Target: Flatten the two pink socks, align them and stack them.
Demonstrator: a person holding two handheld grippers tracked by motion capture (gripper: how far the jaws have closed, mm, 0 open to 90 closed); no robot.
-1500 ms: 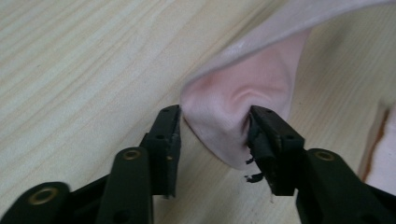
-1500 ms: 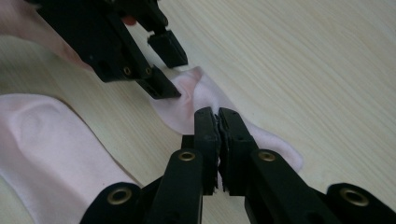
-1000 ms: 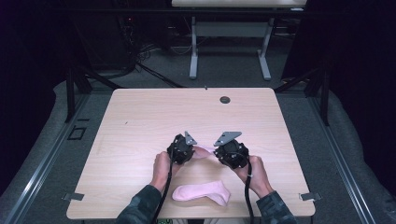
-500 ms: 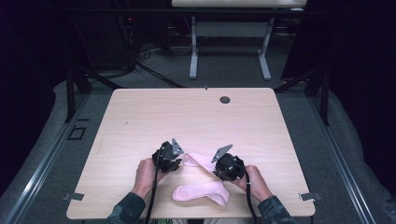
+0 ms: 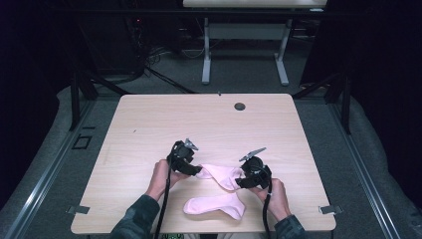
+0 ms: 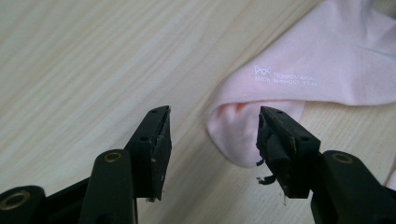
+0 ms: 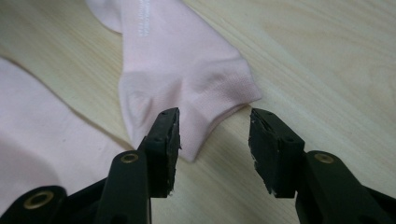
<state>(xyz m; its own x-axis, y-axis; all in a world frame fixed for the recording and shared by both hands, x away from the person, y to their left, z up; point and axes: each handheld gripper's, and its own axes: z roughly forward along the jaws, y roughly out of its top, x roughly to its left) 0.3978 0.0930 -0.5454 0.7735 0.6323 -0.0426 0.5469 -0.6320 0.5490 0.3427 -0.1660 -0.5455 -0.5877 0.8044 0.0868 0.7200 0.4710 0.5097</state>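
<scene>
- Two pale pink socks lie on the near half of the table (image 5: 149, 124); one, the stretched sock (image 5: 219, 174), lies flat between the two grippers; the other, the near sock (image 5: 215, 205), lies closer to the table's front edge, bent at the heel, just beside the first.
- In the left gripper view the stretched sock's rounded toe end (image 6: 238, 126) sits in the gap between the jaws, nearer the right-hand jaw, with small white lettering printed on the fabric above it; whether that jaw touches the cloth I cannot tell.
- In the right gripper view the stretched sock's cuff end (image 7: 196, 98) lies flat on the wood, its corner reaching down beside the left-hand jaw; the near sock (image 7: 42, 140) shows at the left of that view.
- Two grippers, one per hand: the left gripper (image 6: 212, 140) stands with jaws spread wide and grips nothing; the right gripper (image 7: 214, 140) likewise stands with jaws spread wide and grips nothing.
- In the high view the left gripper (image 5: 191, 169) sits at the sock's left end and the right gripper (image 5: 244, 177) at its right end; two hands, the left hand (image 5: 161, 177) and right hand (image 5: 274, 196), come in from the bottom edge in dark sleeves.
- One small dark round grommet (image 5: 240, 106) is set in the table near its far edge, well apart from the socks.
</scene>
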